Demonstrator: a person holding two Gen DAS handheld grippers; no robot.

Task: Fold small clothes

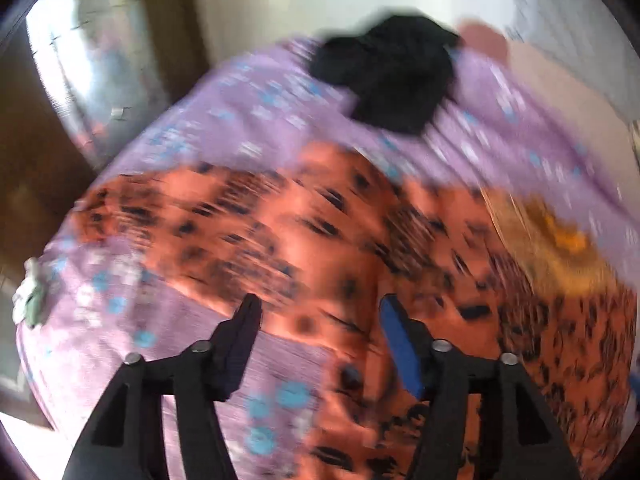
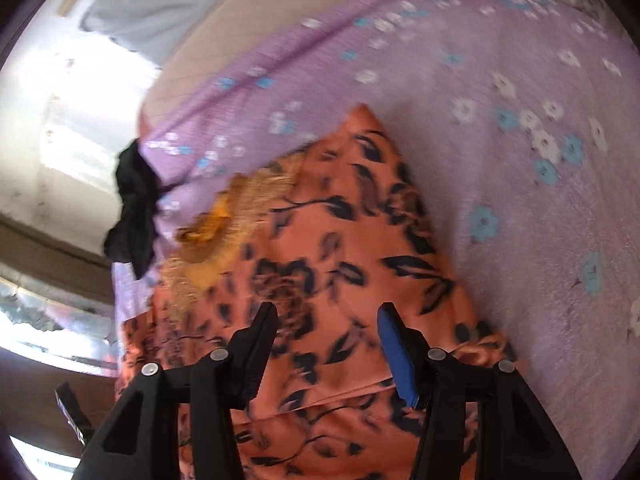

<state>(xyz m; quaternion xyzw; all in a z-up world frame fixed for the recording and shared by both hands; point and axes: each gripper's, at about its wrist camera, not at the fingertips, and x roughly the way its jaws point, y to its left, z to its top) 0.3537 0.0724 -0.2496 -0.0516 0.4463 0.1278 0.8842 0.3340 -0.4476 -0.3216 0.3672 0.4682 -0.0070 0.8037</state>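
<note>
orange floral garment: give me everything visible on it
The orange floral garment is thin, slightly shiny fabric printed with dark leaves and flowers, with a gold-yellow embroidered patch near one edge. It lies spread, wrinkled, partly folded, on the purple flowered bedsheet. Both tongs hover over it, open; nothing visibly grips it.

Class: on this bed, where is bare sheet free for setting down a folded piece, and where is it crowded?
Free: the lilac sheet right of the orange floral garment. Crowded: the far edge beside the black garment, and under both claws, where the orange cloth spreads.
</note>
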